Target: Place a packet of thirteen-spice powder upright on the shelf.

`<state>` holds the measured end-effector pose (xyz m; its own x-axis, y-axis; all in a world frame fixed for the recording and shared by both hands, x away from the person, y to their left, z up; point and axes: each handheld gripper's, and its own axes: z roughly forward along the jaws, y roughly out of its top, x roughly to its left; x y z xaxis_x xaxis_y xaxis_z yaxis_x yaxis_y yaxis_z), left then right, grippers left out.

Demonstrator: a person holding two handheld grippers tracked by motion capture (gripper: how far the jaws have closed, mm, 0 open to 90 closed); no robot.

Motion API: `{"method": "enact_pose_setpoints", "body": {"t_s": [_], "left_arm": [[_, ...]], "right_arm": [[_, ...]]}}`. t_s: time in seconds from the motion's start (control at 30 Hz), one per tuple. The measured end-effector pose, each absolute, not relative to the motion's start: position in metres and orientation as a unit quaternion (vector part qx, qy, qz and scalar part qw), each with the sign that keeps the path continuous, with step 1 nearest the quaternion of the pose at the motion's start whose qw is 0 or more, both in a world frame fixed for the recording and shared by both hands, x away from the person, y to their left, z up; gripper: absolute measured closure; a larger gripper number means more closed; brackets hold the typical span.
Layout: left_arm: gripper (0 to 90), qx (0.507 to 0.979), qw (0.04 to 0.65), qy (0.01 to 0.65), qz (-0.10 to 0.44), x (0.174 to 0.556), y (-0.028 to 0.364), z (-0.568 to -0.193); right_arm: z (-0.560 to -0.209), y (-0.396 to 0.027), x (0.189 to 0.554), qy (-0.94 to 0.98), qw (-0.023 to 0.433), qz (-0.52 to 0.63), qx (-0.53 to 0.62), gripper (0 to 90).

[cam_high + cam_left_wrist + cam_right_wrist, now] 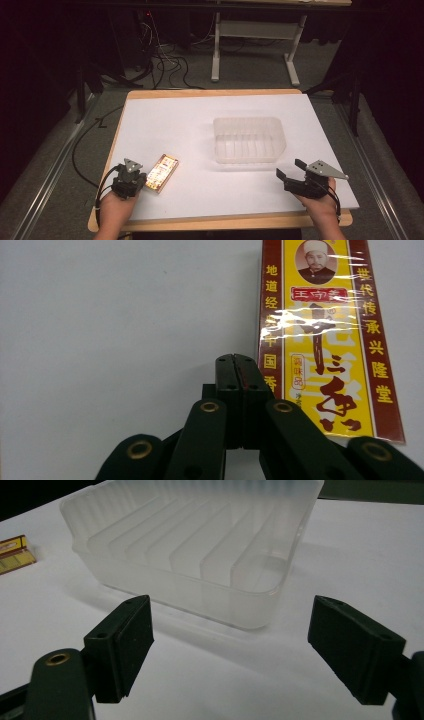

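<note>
A flat yellow and dark red packet [162,172] with printed characters lies on the white sheet at the front left. My left gripper [134,176] rests just left of it, held by a hand. In the left gripper view its jaws [235,372] stand pressed together with nothing between them, and the packet [325,330] lies to their right. A clear ribbed plastic container [248,140] sits near the middle. At the front right my right gripper [290,168] stands open and empty. Its view shows the container [200,545] just beyond the gripper [230,645] and the packet's end [15,552] at far left.
The white sheet [200,115] covers a wooden table whose edge [215,220] shows at the front. Beyond the table are dark floor, loose cables [165,65] and the white legs of another desk [216,50].
</note>
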<state>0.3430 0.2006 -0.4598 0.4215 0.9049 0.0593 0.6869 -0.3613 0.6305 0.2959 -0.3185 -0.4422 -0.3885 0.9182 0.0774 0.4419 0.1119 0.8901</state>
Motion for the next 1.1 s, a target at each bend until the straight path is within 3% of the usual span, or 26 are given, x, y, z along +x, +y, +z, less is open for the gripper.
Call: {"method": "enact_pose_setpoints", "body": {"t_s": [0.27,0.67,1.1], "left_arm": [[87.3,0.802,0.265,0.492,0.214,0.341,0.194,-0.456],[48.5,0.81,0.264,0.483,0.204,0.356,0.177,-0.424],[29.8,0.835,0.241,0.472,0.149,0.368,0.163,-0.418]], "right_arm": [[-0.442,-0.315,0.295,0.701,0.255,0.457,0.485,19.1],[-0.443,-0.333,0.288,0.694,0.247,0.456,0.499,20.6],[-0.447,-0.336,0.287,0.688,0.244,0.462,0.505,22.4]]}}
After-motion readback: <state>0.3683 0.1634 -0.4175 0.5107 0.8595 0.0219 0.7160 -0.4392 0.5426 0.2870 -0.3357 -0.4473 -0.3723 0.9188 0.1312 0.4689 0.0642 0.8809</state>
